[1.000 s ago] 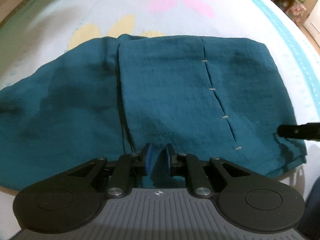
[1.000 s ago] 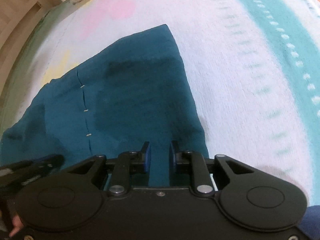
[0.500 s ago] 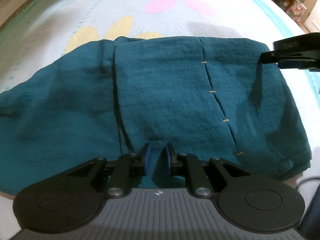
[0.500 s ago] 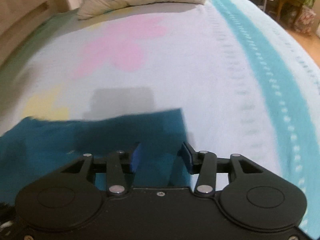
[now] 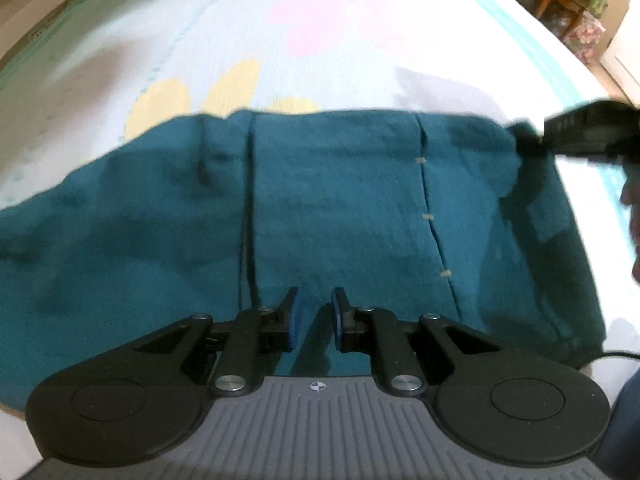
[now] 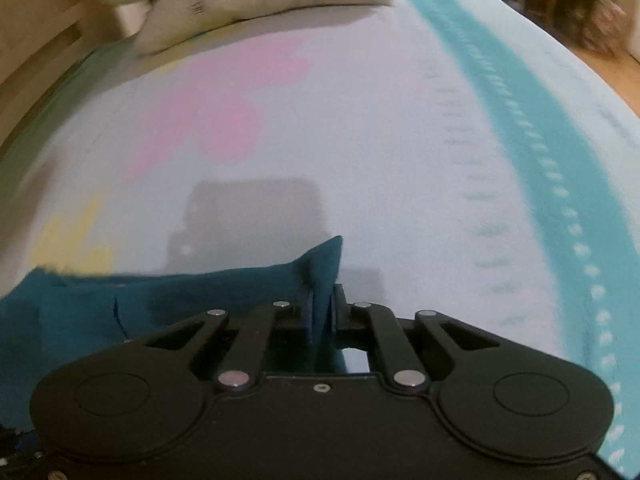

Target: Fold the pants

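Note:
Teal pants (image 5: 340,208) lie spread flat on the bed, folded lengthwise, with a seam and small tan stitches on the right part. My left gripper (image 5: 314,312) hovers over the near edge of the pants, jaws open a little and empty. My right gripper (image 6: 320,312) is shut on the far right corner of the pants (image 6: 320,264), which sticks up between its fingers. In the left wrist view the right gripper (image 5: 580,132) shows at the pants' far right corner.
The bed sheet (image 5: 328,48) is white with pink and yellow flowers and a turquoise stripe (image 6: 520,120) along the right side. Pillows (image 6: 240,4) lie at the head of the bed. Furniture (image 5: 572,4) stands beyond the bed's right edge.
My right gripper moved from the near right edge to the far right corner of the pants, opened, then closed on that corner. My left gripper stayed near the front edge.

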Motion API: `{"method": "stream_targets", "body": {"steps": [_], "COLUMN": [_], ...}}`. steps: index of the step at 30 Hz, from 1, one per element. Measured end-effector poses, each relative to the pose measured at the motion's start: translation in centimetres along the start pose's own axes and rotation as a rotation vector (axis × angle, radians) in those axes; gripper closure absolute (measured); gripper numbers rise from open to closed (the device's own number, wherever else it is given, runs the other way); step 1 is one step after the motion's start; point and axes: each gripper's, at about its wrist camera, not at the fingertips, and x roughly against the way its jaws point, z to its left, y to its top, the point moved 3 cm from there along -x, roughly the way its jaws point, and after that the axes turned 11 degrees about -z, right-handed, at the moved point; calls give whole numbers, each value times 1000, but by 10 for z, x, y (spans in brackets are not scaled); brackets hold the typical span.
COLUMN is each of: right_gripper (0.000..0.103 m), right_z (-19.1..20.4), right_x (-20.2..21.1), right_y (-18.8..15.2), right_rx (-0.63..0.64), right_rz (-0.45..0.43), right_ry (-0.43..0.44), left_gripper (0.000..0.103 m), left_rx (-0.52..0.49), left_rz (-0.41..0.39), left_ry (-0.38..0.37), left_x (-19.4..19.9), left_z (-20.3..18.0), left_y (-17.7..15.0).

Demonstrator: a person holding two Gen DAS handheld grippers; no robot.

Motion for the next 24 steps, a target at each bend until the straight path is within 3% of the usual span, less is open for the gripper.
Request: {"method": "stream_targets", "body": {"steps": [4,6,8,9,13,16,24], "right_gripper": [90,85,66,65,65,65,65], "right_z": [-5,-4,-5,-7,-8,-4,26], "right_x": [-1,1,5,11,39,59,74], "right_y": [-3,-2,1,3,12,7,-51], "right_rx": [-32,-24,-34,-37,-28,-23,41], "right_rz": [-5,-1,-5,-15,-56,-56,91], "right_ry": [19,19,14,-3,-24,8,116], "left_gripper": [88,88,87,88,88,88,88], "left_rx": [32,16,-11,-15,12,31,35], "left_rz": [52,38,47,52,72,71,73], "left_ry": [-6,-6,-1,1,7,6,13], "left_x": [-14,-14,-13,-13,-16,-17,-20], "left_z": [6,6,4,3,4,4,9], "left_y": [-5,-9,-9,-8,-3,0,0]}}
